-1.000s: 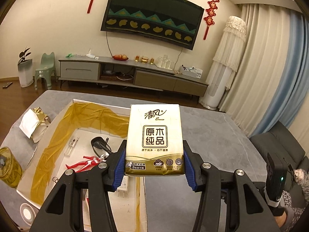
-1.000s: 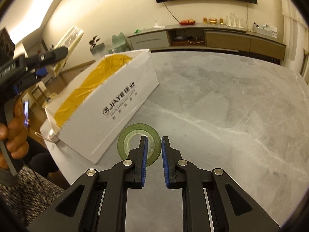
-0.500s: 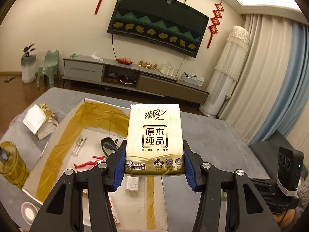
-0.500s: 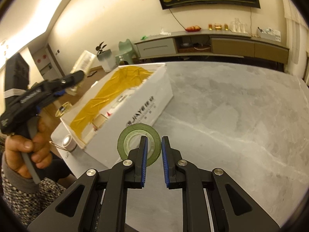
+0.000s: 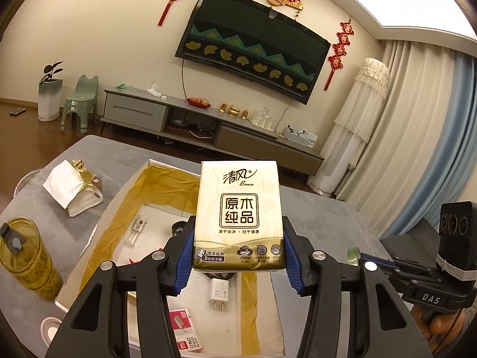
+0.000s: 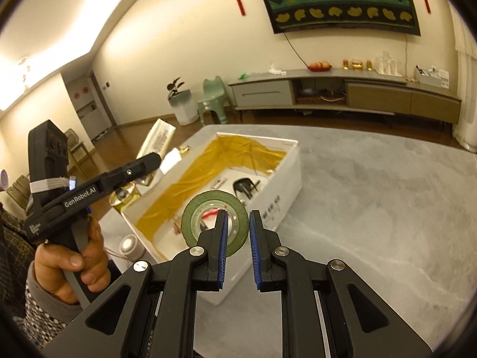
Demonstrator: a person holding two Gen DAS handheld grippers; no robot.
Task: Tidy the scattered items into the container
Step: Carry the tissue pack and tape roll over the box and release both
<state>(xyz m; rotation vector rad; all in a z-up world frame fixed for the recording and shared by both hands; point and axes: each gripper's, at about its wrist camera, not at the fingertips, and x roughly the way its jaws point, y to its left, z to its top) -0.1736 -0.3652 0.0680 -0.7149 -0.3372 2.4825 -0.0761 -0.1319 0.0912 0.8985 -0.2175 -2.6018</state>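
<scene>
My left jaws (image 5: pixel 238 256) are clamped on an upright pack of tissues (image 5: pixel 238 217), blue pads pressing its two sides low down, the printed face towards my camera. The pack hangs above the open white cardboard box (image 5: pixel 119 197) lined with yellow tape. Inside the box, a white plug adapter (image 5: pixel 219 294) lies at 6 o'clock from the pack, a red-and-white small carton (image 5: pixel 186 332) at 7 o'clock, a clear little bottle (image 5: pixel 136 230) at 9 o'clock, and a dark object just beside the pack's left edge, mostly hidden.

Outside the box on the grey desk (image 5: pixel 337 217), an amber tumbler (image 5: pixel 25 258) stands at 9 o'clock and an opened gold-and-white bag (image 5: pixel 73 192) lies at 10 o'clock.

My right jaws (image 6: pixel 238 235) stand narrow, pinching the rim of a green tape roll (image 6: pixel 214 217), whose wall sits between the pads while the roll leans left. Behind it, at 12 o'clock, is the same box (image 6: pixel 286 176), near its front corner. At 9 o'clock a hand (image 6: pixel 71 265) grips the other gripper's handle.
</scene>
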